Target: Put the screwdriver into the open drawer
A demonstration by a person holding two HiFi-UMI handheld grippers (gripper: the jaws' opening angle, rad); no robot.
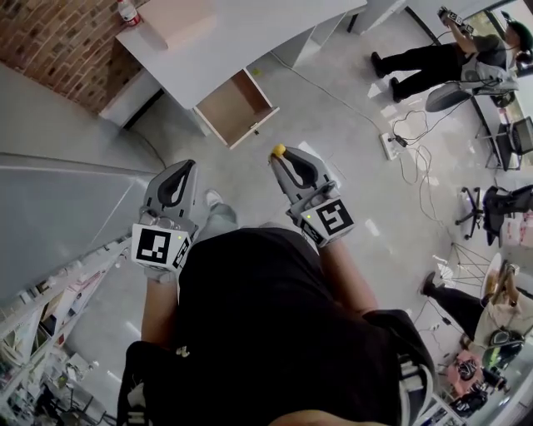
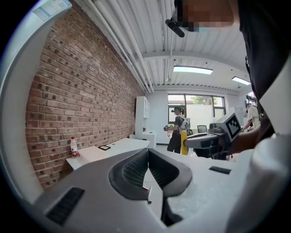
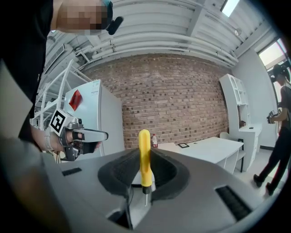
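Observation:
My right gripper (image 1: 281, 160) is shut on a yellow-handled screwdriver (image 1: 279, 151). In the right gripper view the screwdriver (image 3: 144, 154) stands upright between the pads, handle up and metal shaft down. My left gripper (image 1: 184, 169) is beside it on the left, jaws together with nothing between them; its pads (image 2: 136, 168) meet in the left gripper view. The open drawer (image 1: 236, 106), light wood and bare inside, juts from the white desk (image 1: 250, 33) ahead of both grippers. Both are held above the floor, short of the drawer.
A cardboard box (image 1: 179, 18) and a small bottle (image 1: 127, 12) stand on the desk by the brick wall (image 1: 50, 42). A power strip with cables (image 1: 391, 143) lies on the floor at right, where people (image 1: 433, 58) and office chairs (image 1: 491, 204) are. A grey cabinet (image 1: 58, 216) and a shelf rack (image 1: 50, 333) stand at left.

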